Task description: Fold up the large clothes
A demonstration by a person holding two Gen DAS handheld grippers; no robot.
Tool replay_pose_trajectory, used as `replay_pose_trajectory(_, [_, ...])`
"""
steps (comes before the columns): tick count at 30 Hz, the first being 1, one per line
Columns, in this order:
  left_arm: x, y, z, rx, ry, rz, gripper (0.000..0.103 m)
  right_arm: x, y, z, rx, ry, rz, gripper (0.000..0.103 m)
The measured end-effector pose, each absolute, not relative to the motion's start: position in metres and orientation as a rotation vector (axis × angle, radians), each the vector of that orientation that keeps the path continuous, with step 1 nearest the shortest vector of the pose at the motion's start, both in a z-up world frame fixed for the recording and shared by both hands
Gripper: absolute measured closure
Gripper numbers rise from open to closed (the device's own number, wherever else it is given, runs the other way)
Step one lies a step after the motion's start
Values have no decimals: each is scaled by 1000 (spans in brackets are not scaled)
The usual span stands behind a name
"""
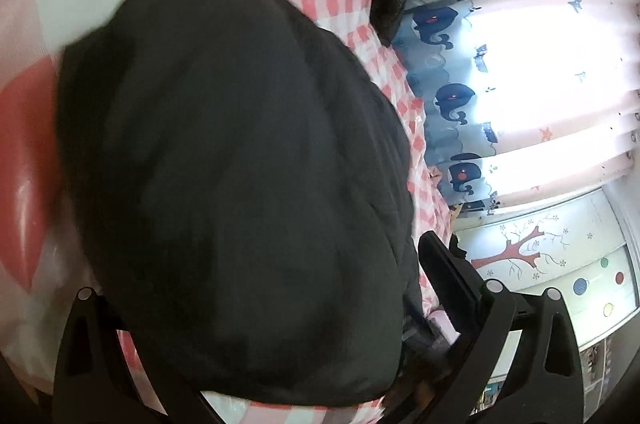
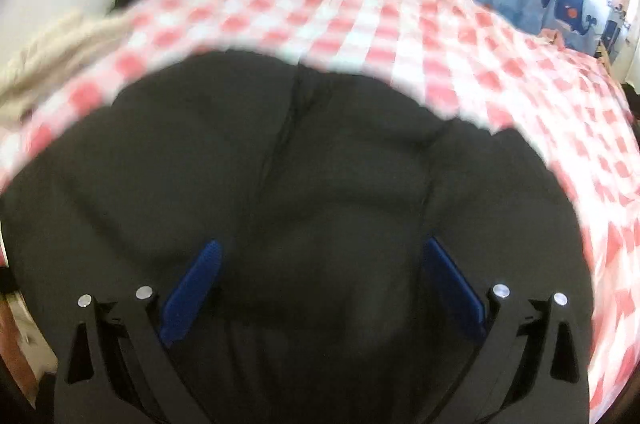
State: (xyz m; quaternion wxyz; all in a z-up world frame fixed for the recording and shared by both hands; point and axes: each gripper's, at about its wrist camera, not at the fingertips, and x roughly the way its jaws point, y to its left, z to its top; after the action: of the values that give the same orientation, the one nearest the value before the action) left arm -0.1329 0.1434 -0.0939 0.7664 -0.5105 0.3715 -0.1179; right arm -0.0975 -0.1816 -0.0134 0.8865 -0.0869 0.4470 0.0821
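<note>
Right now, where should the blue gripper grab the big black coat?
Probably the near hem of the black coat, coming in low from the front. The right gripper already stands open over it, and that soft padded edge should pinch easily against the checked cover.

The black garment (image 1: 240, 191) hid the left gripper's (image 1: 280, 304) left finger, so its grip could not be judged. In the right wrist view, motion blur smeared the checked cover (image 2: 400, 35), and the garment's lower part ran past the frame edge.
</note>
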Motion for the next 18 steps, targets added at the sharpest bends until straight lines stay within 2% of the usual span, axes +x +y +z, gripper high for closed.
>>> replay_pose_trajectory(2, [-134, 140, -98, -1094, 803, -236, 9, -102, -177, -23, -253, 947, 200, 6])
replay_pose_trajectory(5, [-137, 142, -98, -1097, 776, -235, 9, -93, -187, 11, -174, 881, 202, 6])
replay_pose_trajectory(10, [-133, 140, -96, -1076, 774, -228, 9, -12, -185, 39, -195, 863, 96, 6])
replay_pose_trajectory(12, [-135, 142, -96, -1071, 773, -227, 9, 39, -185, 28, -188, 908, 35, 6])
replay_pose_trajectory(15, [-136, 142, -99, -1052, 781, -223, 9, 87, -180, -23, -188, 1062, 5, 6])
replay_pose_trajectory(16, [-136, 142, -99, -1050, 781, -223, 9, 94, -178, -37, -195, 1108, 15, 6])
replay_pose_trajectory(18, [-135, 143, -100, -1057, 784, -225, 9, 86, -175, -31, -204, 1103, 11, 6])
